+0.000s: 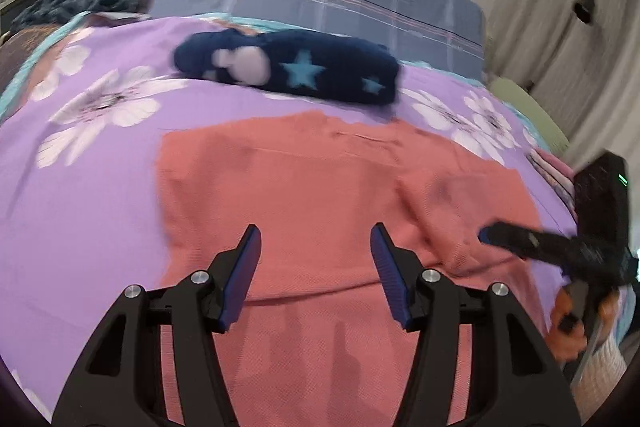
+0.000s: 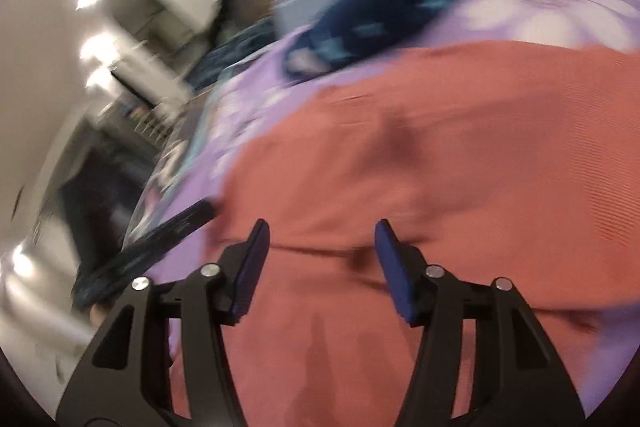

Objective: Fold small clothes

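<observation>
A salmon-pink knitted garment (image 1: pixel 320 195) lies spread on a bed, on a purple bedspread (image 1: pixel 88 187) printed with white flowers. Beyond it, near the head of the bed, sits a bundled navy garment (image 1: pixel 304 67) with light blue stars and a white shape on it. The left claw (image 1: pixel 316 239) hangs above the near part of the pink garment, its two blue-padded jaws standing apart with only air between them; it has hold of nothing. The right claw (image 2: pixel 322 235) is likewise parted and empty above the same cloth, and from the left wrist view it shows at the garment's right edge (image 1: pixel 532 243), carried by a person's hand. A crease runs across the pink cloth near both claws, so one fold appears to be laid down and let go. The likely next move is to take hold of an edge or corner again and bring it over for a further fold, which calls for pinching only the layer meant to travel and keeping the edges squared. The right wrist view is badly blurred. No brand, label or writing can be read anywhere.
</observation>
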Demonstrator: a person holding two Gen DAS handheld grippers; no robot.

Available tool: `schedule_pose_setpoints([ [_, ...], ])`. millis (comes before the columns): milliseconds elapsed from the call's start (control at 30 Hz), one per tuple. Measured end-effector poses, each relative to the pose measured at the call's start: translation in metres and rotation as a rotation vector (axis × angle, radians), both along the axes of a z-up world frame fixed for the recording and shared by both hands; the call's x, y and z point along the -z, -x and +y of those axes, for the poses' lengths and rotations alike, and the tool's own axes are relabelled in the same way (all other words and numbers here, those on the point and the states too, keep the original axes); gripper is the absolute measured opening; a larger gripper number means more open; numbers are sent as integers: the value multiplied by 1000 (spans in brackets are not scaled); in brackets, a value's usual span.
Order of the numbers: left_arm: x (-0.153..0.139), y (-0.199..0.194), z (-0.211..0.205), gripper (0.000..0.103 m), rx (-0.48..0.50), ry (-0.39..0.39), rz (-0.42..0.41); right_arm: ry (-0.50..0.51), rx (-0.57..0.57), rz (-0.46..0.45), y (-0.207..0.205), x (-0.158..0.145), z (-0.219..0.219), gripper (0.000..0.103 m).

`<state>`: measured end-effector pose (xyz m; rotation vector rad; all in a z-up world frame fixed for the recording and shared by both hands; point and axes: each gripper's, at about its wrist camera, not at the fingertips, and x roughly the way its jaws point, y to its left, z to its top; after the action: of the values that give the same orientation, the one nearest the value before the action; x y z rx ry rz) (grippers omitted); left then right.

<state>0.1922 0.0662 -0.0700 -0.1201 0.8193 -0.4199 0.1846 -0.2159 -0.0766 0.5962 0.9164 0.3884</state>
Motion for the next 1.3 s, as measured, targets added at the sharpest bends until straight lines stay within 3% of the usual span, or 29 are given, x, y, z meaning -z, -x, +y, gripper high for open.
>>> schedule_pose_setpoints([
  [100,6,11,-40,58,110,-41,-5,-34,129,40,5,7,-38,53],
  [267,22,25,-122,58,236,-286,-68,120,188,-20,22,0,-48,52],
  [400,33,11,-157,58,210,-397,-94,101,182,-68,29,7,-50,56],
  [533,37,-1,-158,55,147,-482,-116,110,168,-84,29,19,-49,56],
  [633,25,-4,-125,54,33,-436,-105,93,162,-101,36,12,-52,56],
  [733,17,-4,-70,54,-105,-305,-55,92,159,-102,35,14,-50,58],
  [833,21,-7,-44,55,-95,-126,21,119,156,-112,35,13,-45,59],
  [933,29,-14,-37,67,-32,42,120,123,152,-118,36,12,-44,60],
  [1167,37,-42,-57,66,-29,93,155,122,155,-119,36,14,-43,60],
  [1200,36,-46,-60,61,-20,103,156,126,154,-120,36,14,-43,60],
  [1233,35,-52,-66,44,-4,99,156,131,153,-123,36,14,-42,60],
  [1267,32,-54,-68,19,13,92,160,132,152,-124,36,14,-42,61],
  [1300,31,-58,-73,7,27,86,168,131,151,-127,36,14,-42,61],
])
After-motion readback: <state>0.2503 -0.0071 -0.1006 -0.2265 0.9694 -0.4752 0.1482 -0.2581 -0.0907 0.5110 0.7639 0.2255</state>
